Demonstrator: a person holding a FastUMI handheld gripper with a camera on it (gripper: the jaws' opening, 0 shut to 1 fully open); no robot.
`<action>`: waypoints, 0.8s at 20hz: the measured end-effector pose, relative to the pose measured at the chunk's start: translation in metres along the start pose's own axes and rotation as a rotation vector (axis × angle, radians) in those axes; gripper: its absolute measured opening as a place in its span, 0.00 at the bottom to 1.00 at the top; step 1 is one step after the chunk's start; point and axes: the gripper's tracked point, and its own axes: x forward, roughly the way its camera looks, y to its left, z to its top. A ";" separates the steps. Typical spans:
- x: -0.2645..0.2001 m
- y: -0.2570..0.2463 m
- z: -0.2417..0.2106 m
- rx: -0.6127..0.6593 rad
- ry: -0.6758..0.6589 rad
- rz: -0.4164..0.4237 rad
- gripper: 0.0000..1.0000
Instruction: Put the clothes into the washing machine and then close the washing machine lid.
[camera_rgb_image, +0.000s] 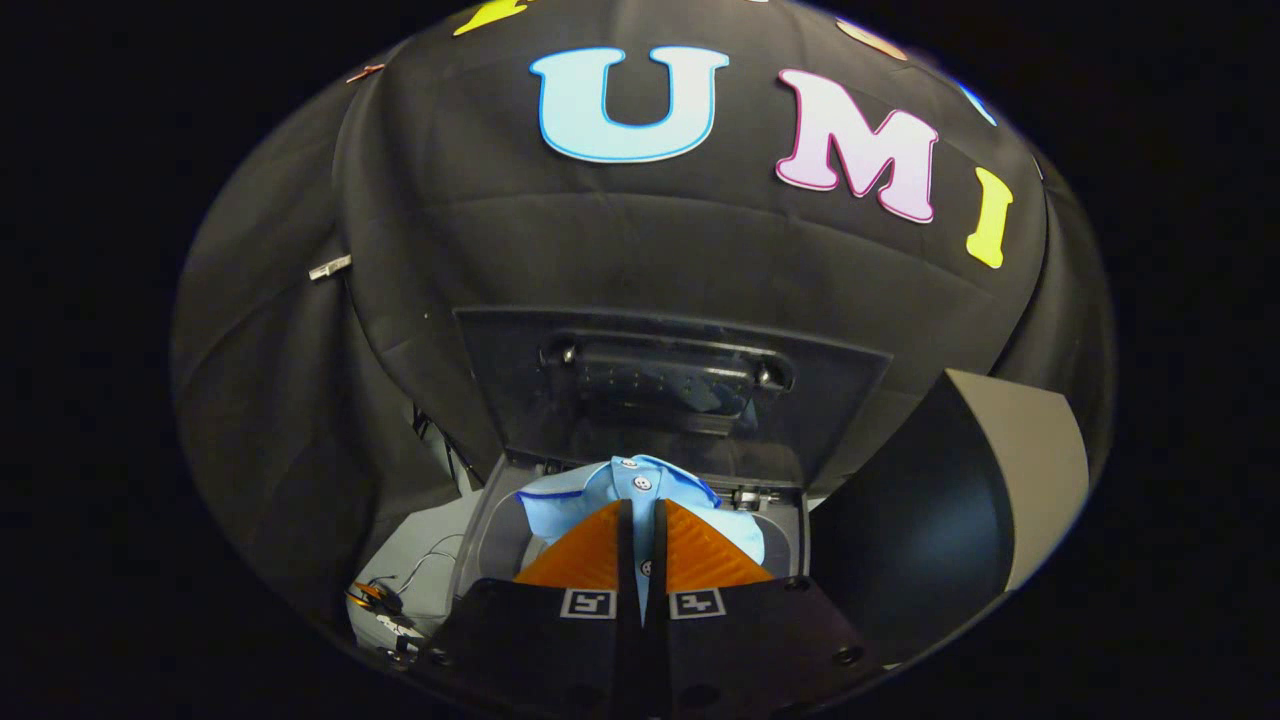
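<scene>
My hand-held gripper (641, 520) hangs over the open mouth of the grey top-loading washing machine (486, 540), its two fingers drawn almost together and clamped on a fold of the light blue button-up shirt with dark blue trim (640, 478). A thin strip of the blue cloth shows in the narrow gap between the fingers, with a small button on it, and both fingers press against it from either side.

The rest of the shirt spreads out just ahead of the fingertips and to both sides of them, its collar and two more buttons on the far side, its body draped over the machine's round opening. I cannot tell how much of the cloth has sunk inside the drum and how much sits above the rim.

Beyond the shirt the washing machine's dark, see-through lid (672, 390) stands raised and tilted back against the black cloth wall, with a dark handle bar across its upper part. To the right of the machine stands a dark, curved panel with a pale grey edge (1010, 470). To the near left, thin wires (420, 568) trail over the pale grey surface beside the machine.
</scene>
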 end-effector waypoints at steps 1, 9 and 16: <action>0.010 0.000 -0.011 0.000 0.018 -0.003 0.05; 0.097 -0.002 -0.094 0.011 0.136 -0.032 0.05; 0.150 0.006 -0.154 0.024 0.208 -0.033 0.05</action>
